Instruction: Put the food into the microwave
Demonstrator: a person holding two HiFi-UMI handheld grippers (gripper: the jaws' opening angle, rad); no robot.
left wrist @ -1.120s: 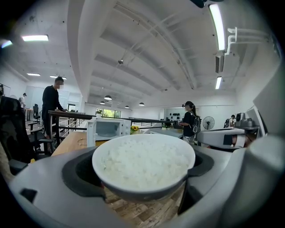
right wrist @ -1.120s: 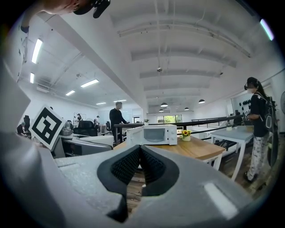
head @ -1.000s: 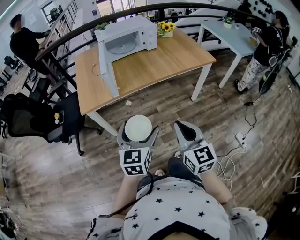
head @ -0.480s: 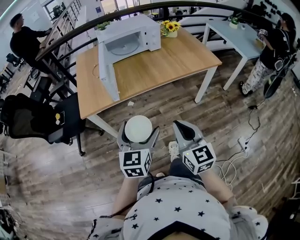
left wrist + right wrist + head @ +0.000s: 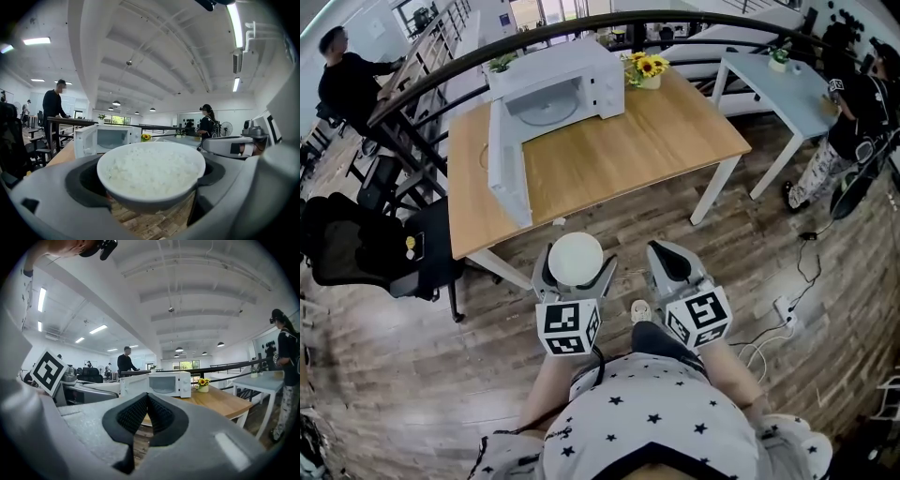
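Observation:
A white bowl of rice (image 5: 576, 255) sits between the jaws of my left gripper (image 5: 577, 269), which is shut on it; in the left gripper view the bowl (image 5: 151, 171) fills the middle. My right gripper (image 5: 667, 255) hangs beside it, shut with nothing held, and its black pads (image 5: 140, 413) meet at the tip. Ahead, a white microwave (image 5: 572, 75) stands at the far end of a wooden table (image 5: 619, 155) with its door (image 5: 502, 169) swung wide open and the turntable showing. Both gripper views show the microwave (image 5: 110, 139) (image 5: 161, 383) straight ahead. Both grippers are over the floor, just short of the table's near edge.
A vase of sunflowers (image 5: 645, 67) stands right of the microwave. A black office chair (image 5: 356, 248) is at the table's left corner. A curved black railing (image 5: 441, 66) runs behind the table. A pale table (image 5: 773, 80) and a person (image 5: 853, 117) are at the right, another person (image 5: 347, 80) at the far left. Cables (image 5: 778, 314) lie on the floor.
Both grippers and the bowl have come closer to the table's near edge. The bowl stays held, and the right gripper stays shut.

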